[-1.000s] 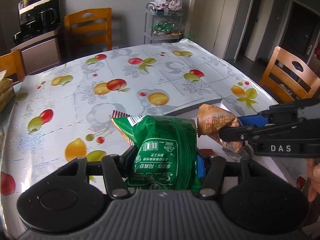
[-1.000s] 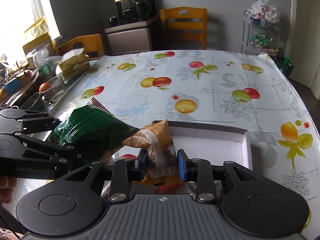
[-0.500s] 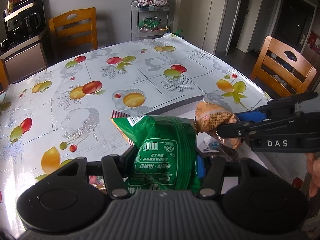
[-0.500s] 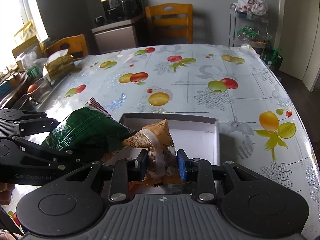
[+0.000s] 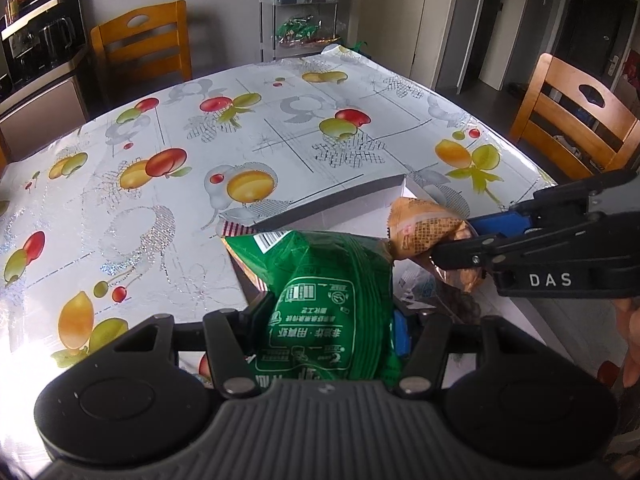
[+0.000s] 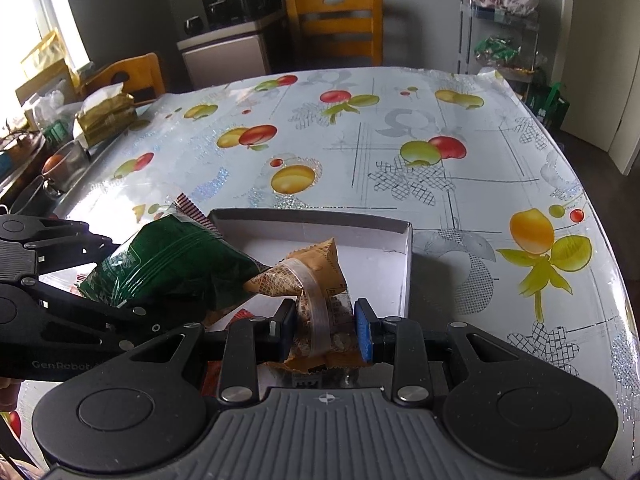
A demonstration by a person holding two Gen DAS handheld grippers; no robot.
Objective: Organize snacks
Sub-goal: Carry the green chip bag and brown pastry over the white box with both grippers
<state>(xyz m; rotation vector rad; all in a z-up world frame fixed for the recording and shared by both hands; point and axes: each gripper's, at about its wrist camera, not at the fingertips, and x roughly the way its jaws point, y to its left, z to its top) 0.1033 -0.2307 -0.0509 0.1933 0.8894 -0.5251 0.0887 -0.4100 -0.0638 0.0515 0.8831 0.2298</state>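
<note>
Plastic fruit-print cloth covers the table [image 6: 400, 128], largest thing in view. On it, near the front edge, sits a shallow white box [image 6: 312, 218] w/ low grey walls, open top. Above the box's left front corner hangs a green snack bag [image 5: 320, 308], puffy, barcode end pointing away; left gripper [image 5: 328, 320] has it pinched betw. both pads, jaws about half apart, closed onto the bag. Just right of it, touching the green bag's end, is a smaller orange-brown snack pack [image 6: 316, 280] w/ clear strip down the middle, over the box interior. Right gripper [image 6: 326, 328] clamps it, blue pads pressed on both sides, jaws fairly narrow. Neither pack rests on the box floor. Wooden chairs [image 5: 576, 120] stand by far & right table edges.
</note>
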